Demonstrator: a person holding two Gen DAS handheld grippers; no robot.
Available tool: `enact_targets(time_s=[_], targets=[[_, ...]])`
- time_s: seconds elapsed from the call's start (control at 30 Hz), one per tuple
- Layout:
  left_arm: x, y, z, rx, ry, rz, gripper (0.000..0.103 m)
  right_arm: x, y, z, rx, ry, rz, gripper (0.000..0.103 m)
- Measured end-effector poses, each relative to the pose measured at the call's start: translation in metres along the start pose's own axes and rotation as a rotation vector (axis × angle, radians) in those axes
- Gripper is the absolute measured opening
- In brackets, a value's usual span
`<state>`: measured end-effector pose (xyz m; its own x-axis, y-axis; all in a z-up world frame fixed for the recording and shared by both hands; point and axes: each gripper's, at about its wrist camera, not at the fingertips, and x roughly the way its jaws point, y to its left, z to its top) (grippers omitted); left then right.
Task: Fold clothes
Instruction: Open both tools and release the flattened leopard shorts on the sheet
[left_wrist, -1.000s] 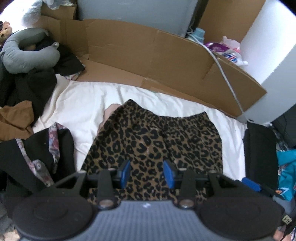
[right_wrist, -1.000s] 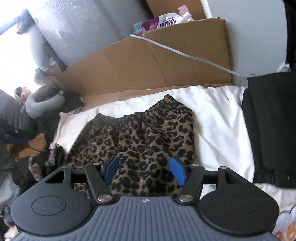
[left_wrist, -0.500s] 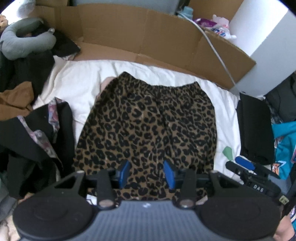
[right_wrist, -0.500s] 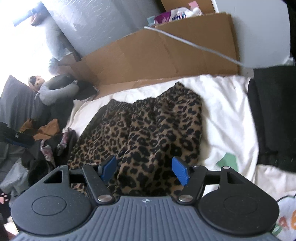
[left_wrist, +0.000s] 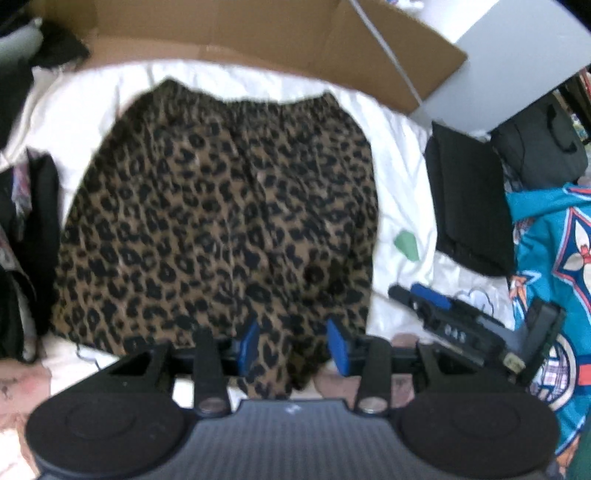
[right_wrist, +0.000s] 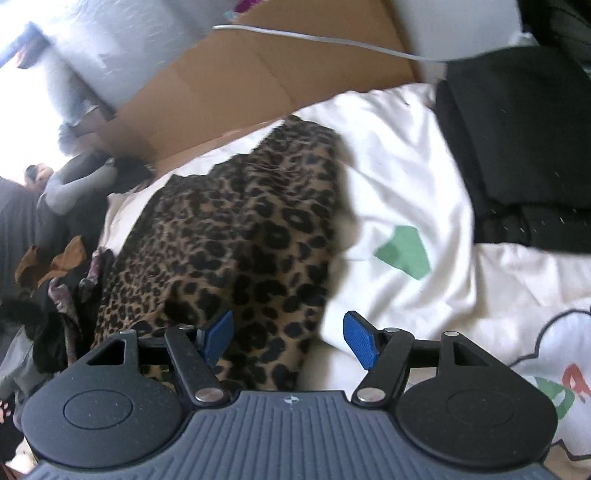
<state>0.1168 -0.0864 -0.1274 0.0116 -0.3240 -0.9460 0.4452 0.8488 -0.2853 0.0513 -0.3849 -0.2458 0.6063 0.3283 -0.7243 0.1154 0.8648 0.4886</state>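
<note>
your left tongs (left_wrist: 291, 345) half open over the leopard-print skirt's (left_wrist: 221, 221) bottom hem, lower middle of frame, right tongs (right_wrist: 288, 338) wide, gripping nothing, straddling its right edge, white bedsheet (right_wrist: 399, 177) underneath

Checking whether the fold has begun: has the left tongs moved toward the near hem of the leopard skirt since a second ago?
Yes. The left tongs have dropped toward the leopard skirt's near hem, while the cardboard has slid up out of frame.
</note>
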Motion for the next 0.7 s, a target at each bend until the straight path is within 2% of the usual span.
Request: enact_targets(time_s=[0.17, 0.33, 0.57, 0.7], targets=[[0.003, -0.007, -0.002, 0.083, -0.001, 0.013, 0.043, 0.006, -0.008, -0.003, 0.016, -0.016, 0.007, 0.072], [0.007, 0.001, -0.008, 0.096, 0.05, 0.003, 0.043, 0.013, -0.011, -0.003, 0.025, -0.01, 0.019, 0.072], [0.008, 0.012, -0.012, 0.108, 0.061, 0.03, 0.043, 0.034, -0.004, -0.011, 0.009, 0.035, 0.059, 0.071], [0.005, 0.016, -0.01, 0.116, 0.056, 0.032, 0.044, 0.047, -0.012, -0.01, 0.048, 0.037, 0.039, 0.071]])
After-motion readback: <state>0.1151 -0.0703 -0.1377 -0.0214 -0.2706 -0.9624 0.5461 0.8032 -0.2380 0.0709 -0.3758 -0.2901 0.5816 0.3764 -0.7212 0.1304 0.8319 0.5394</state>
